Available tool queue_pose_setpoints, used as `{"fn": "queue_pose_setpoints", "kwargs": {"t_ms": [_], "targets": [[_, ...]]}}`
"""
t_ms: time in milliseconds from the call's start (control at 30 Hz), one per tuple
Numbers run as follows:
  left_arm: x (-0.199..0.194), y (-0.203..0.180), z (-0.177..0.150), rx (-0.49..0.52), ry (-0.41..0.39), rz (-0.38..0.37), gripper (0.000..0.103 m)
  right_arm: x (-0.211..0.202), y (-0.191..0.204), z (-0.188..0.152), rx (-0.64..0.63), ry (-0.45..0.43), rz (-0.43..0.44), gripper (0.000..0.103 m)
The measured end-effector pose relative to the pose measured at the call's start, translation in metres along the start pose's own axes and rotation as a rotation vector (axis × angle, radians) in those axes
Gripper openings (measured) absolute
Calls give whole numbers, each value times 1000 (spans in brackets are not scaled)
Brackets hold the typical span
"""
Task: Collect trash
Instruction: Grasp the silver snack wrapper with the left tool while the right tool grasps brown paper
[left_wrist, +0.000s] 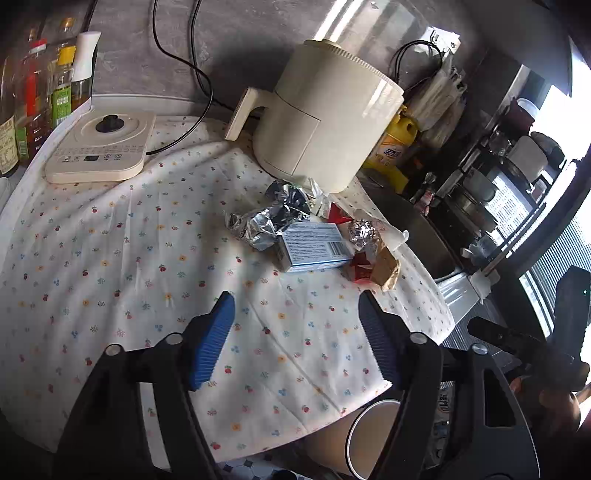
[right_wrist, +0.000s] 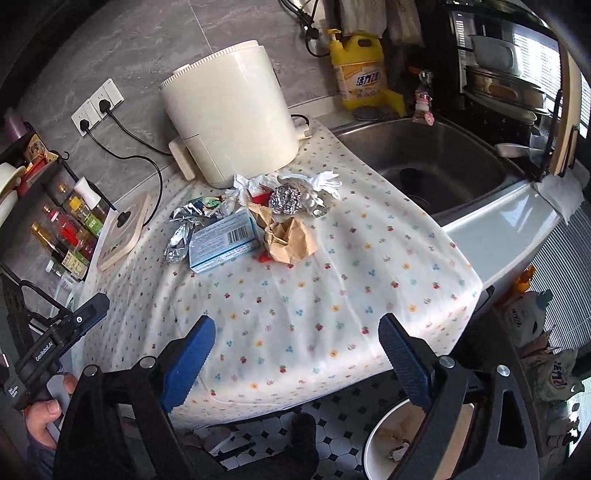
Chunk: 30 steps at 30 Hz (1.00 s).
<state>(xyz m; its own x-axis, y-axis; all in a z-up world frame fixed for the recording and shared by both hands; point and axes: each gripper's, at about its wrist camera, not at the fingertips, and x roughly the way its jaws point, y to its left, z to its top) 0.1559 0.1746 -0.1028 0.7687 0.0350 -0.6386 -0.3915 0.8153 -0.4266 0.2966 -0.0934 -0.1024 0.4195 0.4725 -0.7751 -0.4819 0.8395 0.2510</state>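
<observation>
I hold both my left gripper and right gripper with fingers apart and nothing in them, and the trash pile still lies on the tabletop ahead of the fingers, so nearly all is left.

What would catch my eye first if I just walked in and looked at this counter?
Probably the heap of trash in the middle of the flowered cloth: crumpled foil, a blue-and-white carton and a crushed brown paper bag, lying in front of the big cream appliance. Next, the two open blue-padded claws, the left claw and the right claw, above the cloth's near edge with nothing between them. To the right lies a steel sink.
</observation>
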Motion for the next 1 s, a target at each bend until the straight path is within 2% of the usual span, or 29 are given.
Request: {"fn": "queue_pose_setpoints", "kwargs": {"t_ms": [100, 167, 433, 467, 567, 700, 733, 767, 800, 833, 1000], "targets": [[12, 17, 12, -15, 16, -12, 45, 15, 14, 10, -9, 5, -10, 78], [22, 27, 21, -16, 32, -23, 41, 25, 22, 17, -8, 8, -17, 73], [72, 51, 55, -4, 129, -62, 42, 71, 31, 39, 38, 19, -87, 61], [77, 52, 59, 5, 139, -68, 45, 78, 32, 42, 45, 22, -98, 61], [92, 55, 71, 35, 159, -73, 66, 94, 33, 49, 59, 23, -125, 61], [113, 56, 82, 64, 187, -87, 77, 119, 29, 58, 94, 45, -158, 61], [118, 56, 84, 73, 192, -88, 77, 124, 28, 59, 98, 52, -161, 56], [122, 56, 86, 80, 198, -91, 78, 129, 28, 60, 101, 65, -166, 43], [126, 56, 88, 85, 203, -98, 79, 132, 27, 59, 107, 78, -168, 34], [130, 55, 89, 89, 210, -105, 79, 133, 26, 59, 115, 85, -166, 19], [148, 52, 90, 118, 237, -118, 79, 118, 28, 53, 116, 52, -167, 13]]}}
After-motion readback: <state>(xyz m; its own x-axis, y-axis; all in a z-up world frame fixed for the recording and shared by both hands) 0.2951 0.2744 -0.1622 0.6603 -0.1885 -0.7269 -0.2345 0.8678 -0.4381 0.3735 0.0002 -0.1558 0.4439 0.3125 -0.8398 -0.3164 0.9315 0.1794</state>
